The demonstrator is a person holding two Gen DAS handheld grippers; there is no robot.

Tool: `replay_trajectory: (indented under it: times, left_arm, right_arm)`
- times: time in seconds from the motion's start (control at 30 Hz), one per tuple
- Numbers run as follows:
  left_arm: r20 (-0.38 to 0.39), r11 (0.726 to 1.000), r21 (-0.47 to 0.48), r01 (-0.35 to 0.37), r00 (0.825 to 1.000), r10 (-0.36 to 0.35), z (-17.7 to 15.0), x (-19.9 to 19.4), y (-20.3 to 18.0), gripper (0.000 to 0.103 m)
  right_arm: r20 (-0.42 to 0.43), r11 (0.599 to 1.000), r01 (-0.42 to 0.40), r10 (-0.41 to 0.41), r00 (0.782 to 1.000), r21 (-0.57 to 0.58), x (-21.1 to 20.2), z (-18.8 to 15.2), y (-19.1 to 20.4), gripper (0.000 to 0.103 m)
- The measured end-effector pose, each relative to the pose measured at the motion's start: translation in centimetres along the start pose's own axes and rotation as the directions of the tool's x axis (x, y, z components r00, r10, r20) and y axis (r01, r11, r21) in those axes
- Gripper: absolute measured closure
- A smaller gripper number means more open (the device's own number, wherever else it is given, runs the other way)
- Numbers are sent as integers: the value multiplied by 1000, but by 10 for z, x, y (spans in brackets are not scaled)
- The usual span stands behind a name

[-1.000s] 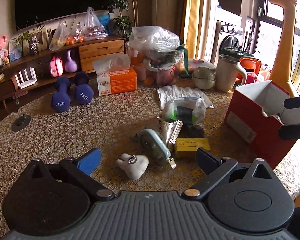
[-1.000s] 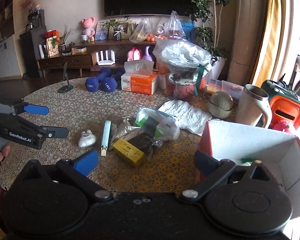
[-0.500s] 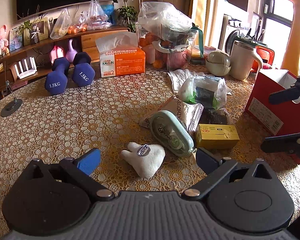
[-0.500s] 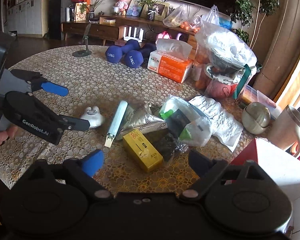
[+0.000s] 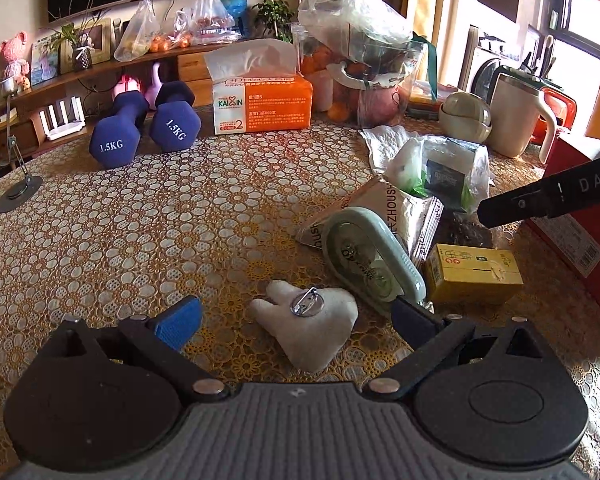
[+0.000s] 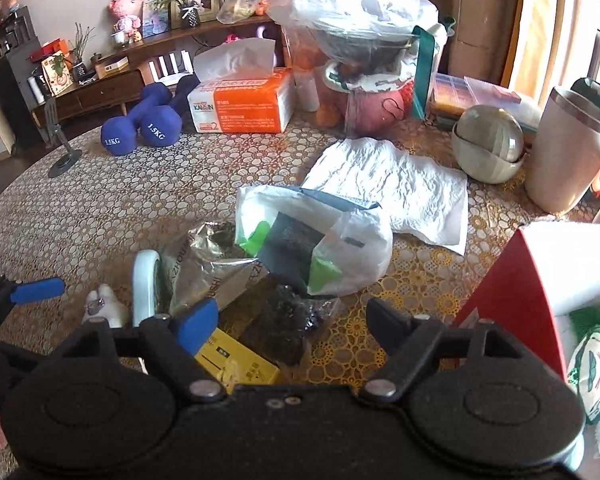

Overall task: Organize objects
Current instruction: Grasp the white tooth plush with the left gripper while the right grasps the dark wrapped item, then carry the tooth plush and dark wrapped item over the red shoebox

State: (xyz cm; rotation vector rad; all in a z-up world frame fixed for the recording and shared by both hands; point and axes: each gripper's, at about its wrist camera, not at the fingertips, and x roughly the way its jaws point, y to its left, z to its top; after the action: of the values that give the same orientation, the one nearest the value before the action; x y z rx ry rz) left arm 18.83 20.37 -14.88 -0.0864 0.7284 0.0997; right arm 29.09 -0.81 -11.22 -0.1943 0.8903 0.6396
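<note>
- The left gripper (image 5: 296, 314) is seen spread wide and empty, with the white plush brooch (image 5: 308, 322) lying right between its fingertips on the table (image 5: 140, 220), near the near edge.
- The brooch's long axis is judged to run across the jaw line, pointed end toward the camera; a straight forward push and squeeze should suffice.
- The right gripper (image 6: 290, 320) is likewise held open over the yellow box (image 6: 236, 360), farther from the brooch.
- Beyond, the correction tape (image 5: 374, 256) is noted, then the red box (image 6: 540, 280) at the right edge.
</note>
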Motion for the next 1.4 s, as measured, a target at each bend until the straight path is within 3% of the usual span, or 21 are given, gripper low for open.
replay_trajectory:
  times: [0.2,0.53,0.93,1.4]
  left_arm:
    - [-5,1000,11,12,1000,-12,-1,6,0,4]
    - [-26,1000,14,28,999,-27,-1,11,0,41]
    - [-33,998,57,11,999,-9,1,6,-8,44]
    - [-25,998,68,-10,1000,12,12,-28,-11,44]
  right_arm:
    - [-39,999,-3,4,999,35,18,0,1,30]
    - [-68,997,-8,13,998,73,30,-2,-2,44]
    - [-57,995,-3,8,998,96,23,-3,-7,70]
    - [10,991,-56,56,998,122,-27,-7,-16,75]
